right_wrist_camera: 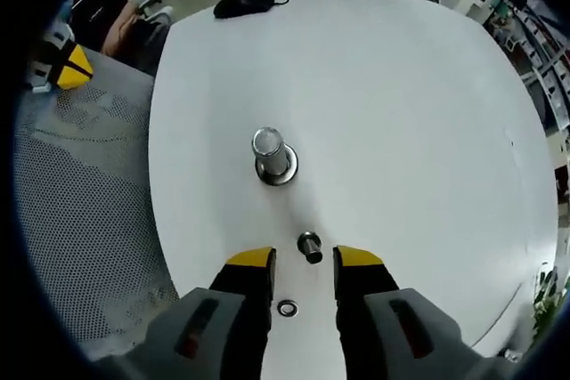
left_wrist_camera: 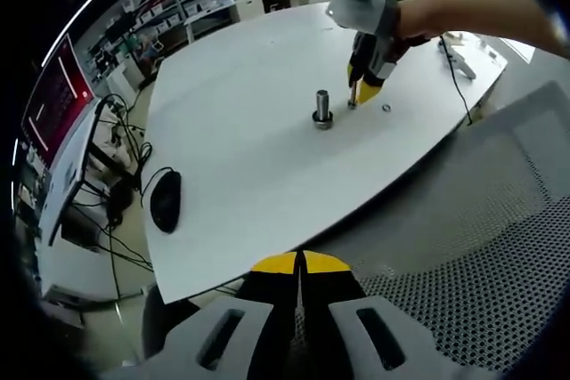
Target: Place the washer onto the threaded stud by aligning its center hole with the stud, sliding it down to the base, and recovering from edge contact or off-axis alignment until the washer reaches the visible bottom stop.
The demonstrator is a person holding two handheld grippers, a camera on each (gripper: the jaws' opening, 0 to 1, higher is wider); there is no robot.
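Note:
The threaded stud (right_wrist_camera: 272, 154) stands upright on a round metal base in the middle of the white table (right_wrist_camera: 401, 113); it also shows as the stud (left_wrist_camera: 322, 107). My right gripper (right_wrist_camera: 303, 261) is open just short of it, and a small metal cylinder (right_wrist_camera: 309, 246) stands on the table between its yellow tips, touching neither. A flat ring washer (right_wrist_camera: 287, 308) lies on the table under the jaws, seen too as the washer (left_wrist_camera: 386, 109). A gloved hand holds the right gripper (left_wrist_camera: 361, 91) beside the stud. My left gripper (left_wrist_camera: 298, 263) is shut and empty, off the table's edge.
A black mouse (left_wrist_camera: 166, 200) with its cable lies near the table's left edge. A grey mesh chair (left_wrist_camera: 481, 246) sits beside the table under the left gripper (right_wrist_camera: 61, 64). Shelves and monitors stand beyond the table.

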